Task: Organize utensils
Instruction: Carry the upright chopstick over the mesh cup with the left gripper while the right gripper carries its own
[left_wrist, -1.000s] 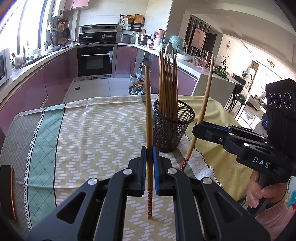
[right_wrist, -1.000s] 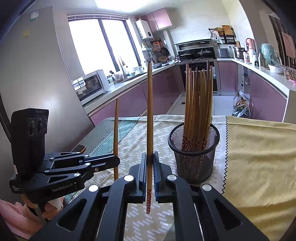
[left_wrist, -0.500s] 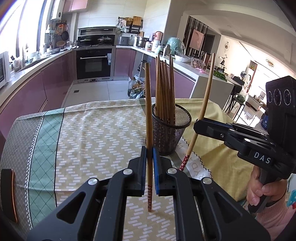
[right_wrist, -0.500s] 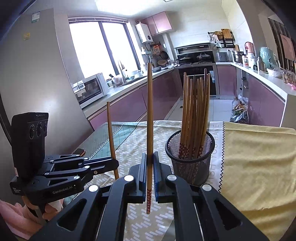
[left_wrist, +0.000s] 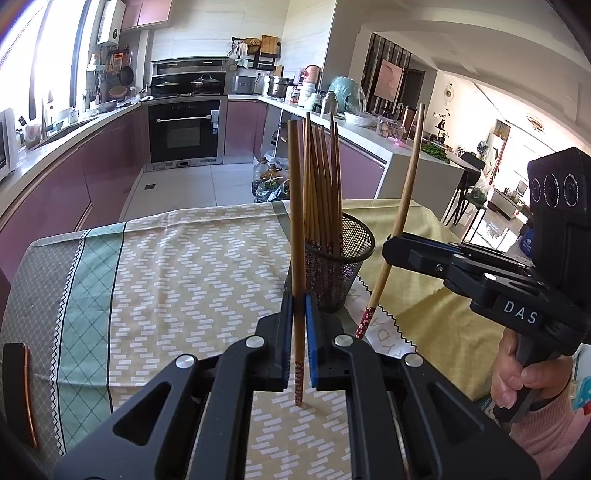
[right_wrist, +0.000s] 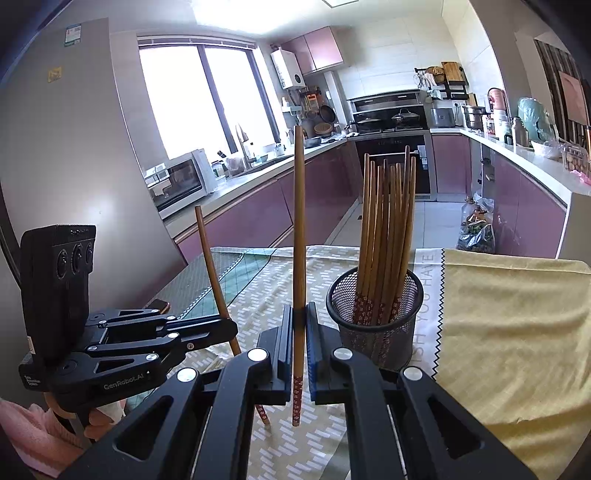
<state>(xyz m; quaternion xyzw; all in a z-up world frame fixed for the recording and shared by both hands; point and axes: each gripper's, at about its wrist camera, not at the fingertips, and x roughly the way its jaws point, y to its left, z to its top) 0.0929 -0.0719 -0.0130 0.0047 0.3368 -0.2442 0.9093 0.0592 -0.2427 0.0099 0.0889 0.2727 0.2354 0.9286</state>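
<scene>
Each gripper clamps one upright wooden chopstick: left gripper (left_wrist: 299, 343), right gripper (right_wrist: 300, 350). The mesh cup (right_wrist: 375, 325) of chopsticks (right_wrist: 388, 236) stands at two o'clock of the right gripper.

black two-finger tool (left_wrist: 299, 332), blue pads, silver screws, second tool (left_wrist: 391, 251) (marked "das"), pink sleeve (left_wrist: 546, 424)

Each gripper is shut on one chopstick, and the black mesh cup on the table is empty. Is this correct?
Not quite. The left gripper and the right gripper are each shut on one chopstick, but the black mesh cup is not empty: the right wrist view shows a bundle of chopsticks standing in it.
</scene>
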